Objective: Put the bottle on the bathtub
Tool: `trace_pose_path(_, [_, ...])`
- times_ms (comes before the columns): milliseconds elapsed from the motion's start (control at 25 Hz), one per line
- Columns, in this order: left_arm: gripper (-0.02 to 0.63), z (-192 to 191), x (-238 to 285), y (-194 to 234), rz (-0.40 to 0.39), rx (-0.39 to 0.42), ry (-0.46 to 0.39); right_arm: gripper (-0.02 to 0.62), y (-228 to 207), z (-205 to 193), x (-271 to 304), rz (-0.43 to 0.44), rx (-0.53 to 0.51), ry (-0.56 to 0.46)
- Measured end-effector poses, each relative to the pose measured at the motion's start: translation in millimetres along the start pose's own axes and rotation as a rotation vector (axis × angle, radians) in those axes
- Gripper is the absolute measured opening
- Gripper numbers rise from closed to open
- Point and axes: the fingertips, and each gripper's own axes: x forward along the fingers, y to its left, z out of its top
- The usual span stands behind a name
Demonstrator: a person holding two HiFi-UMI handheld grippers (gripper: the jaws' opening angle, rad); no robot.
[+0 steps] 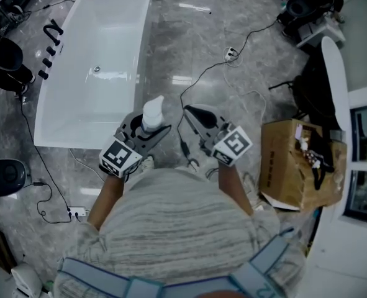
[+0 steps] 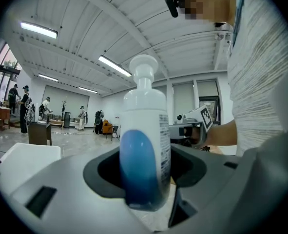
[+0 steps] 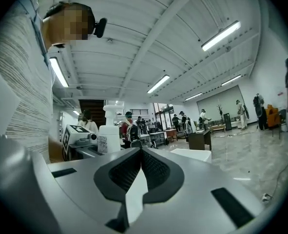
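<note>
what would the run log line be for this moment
left gripper: shut on bottle | right gripper: shut, empty | bathtub: ahead-left, bottle not on it

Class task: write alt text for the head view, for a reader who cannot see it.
Seen from above, a person's left gripper holds a white pump bottle over a grey marble floor, just short of an empty white bathtub. The right gripper, shut and empty, is beside it; a cardboard box stands to the right.
</note>
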Motion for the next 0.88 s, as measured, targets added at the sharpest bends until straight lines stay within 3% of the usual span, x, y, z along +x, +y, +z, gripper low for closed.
trace_pose_path(400, [0.252, -19.0, -87.7, 54.8, 0.034, -0.017, -0.017, 0.003, 73.9, -5.2, 91.0, 0.084, -0.045, 0.04])
trace_pose_path(640, [0.252, -31.6, -93.4, 61.3, 0.007, -0.063, -0.037, 0.003, 88.1, -5.7, 102.4, 0.095, -0.062, 0.064])
trace_pose_path(880, [0.252, -20.2, -85.3, 74.5, -0.012, -0.052, -0.049, 0.003, 79.9, -9.5, 120.1, 0.083, -0.025, 0.089])
